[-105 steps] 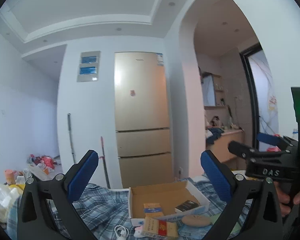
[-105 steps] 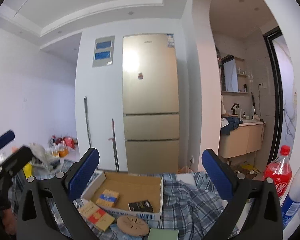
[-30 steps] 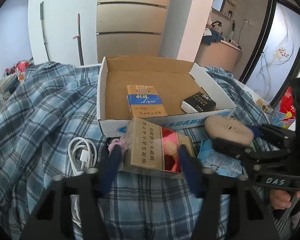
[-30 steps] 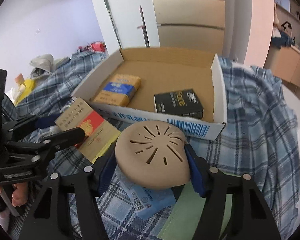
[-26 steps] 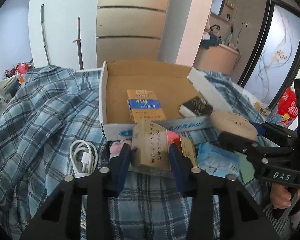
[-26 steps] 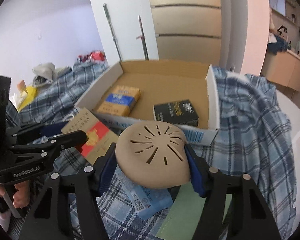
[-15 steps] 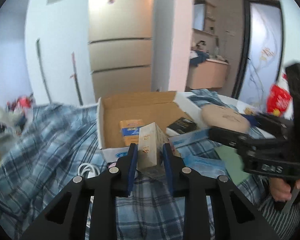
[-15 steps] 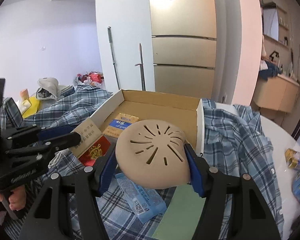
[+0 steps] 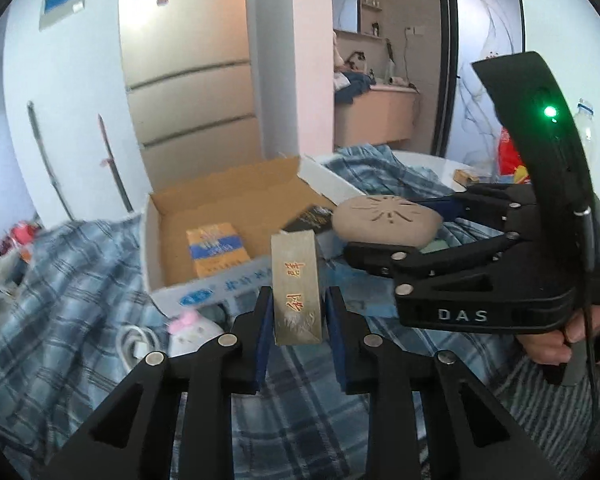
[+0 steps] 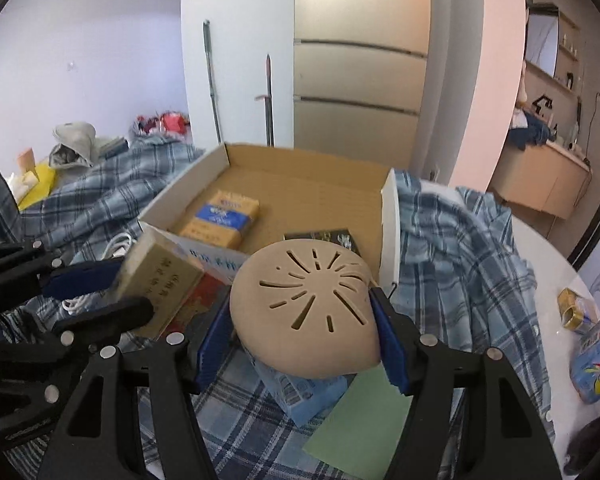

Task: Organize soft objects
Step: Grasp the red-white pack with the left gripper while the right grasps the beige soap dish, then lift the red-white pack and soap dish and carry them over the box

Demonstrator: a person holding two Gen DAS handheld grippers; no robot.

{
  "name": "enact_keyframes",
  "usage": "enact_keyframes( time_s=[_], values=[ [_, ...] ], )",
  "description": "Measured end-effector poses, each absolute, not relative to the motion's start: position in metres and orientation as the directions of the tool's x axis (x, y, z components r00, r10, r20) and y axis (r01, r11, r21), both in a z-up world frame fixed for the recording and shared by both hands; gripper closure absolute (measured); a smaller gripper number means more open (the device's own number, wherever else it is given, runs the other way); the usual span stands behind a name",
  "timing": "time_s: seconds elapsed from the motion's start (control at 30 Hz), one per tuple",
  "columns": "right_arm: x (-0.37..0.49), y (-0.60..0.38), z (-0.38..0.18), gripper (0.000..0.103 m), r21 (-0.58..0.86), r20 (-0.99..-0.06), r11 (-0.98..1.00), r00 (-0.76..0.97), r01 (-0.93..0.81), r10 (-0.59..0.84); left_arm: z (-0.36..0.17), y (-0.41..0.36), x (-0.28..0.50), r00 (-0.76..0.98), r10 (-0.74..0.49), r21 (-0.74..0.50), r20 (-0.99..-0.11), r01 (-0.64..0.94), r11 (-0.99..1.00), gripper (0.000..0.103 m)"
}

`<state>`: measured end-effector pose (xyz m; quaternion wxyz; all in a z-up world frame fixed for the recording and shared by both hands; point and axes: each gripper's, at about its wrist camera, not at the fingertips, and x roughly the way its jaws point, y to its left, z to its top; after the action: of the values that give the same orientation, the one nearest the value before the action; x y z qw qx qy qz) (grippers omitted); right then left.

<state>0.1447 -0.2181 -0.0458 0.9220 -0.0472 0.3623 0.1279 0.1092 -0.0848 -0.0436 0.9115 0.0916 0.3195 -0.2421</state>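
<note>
Over the plaid cloth (image 9: 80, 280), the gold pack (image 9: 298, 284), newly lifted, is being clamped by the left gripper (image 9: 298, 320); the beige pad (image 10: 306, 312) is being gripped by the right gripper (image 10: 300, 340), both probably bound for the cardboard box (image 10: 312, 188).

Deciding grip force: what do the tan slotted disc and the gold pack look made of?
Tan slotted disc: matte, probably soft rubber or silicone; smooth, cut slits. Gold pack: printed cardboard with slight sheen, crisp edges, likely rigid.
</note>
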Motion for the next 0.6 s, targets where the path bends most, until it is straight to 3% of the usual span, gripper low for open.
enact_keyframes(
  time_s=[0.33,0.6],
  values=[
    [0.141,-0.221,-0.043,0.039,0.01,-0.664,0.967,0.722,-0.254,0.197,-0.048,-0.09,0.112,0.682,-0.349,0.04,-0.643,0.485,0.874,0.079],
    [0.124,-0.228,-0.024,0.039,0.013,-0.543,0.976,0.818,-0.219,0.191,-0.025,-0.063,0.09,0.82,-0.333,0.026,-0.466,0.388,0.921,0.079]
  ],
)
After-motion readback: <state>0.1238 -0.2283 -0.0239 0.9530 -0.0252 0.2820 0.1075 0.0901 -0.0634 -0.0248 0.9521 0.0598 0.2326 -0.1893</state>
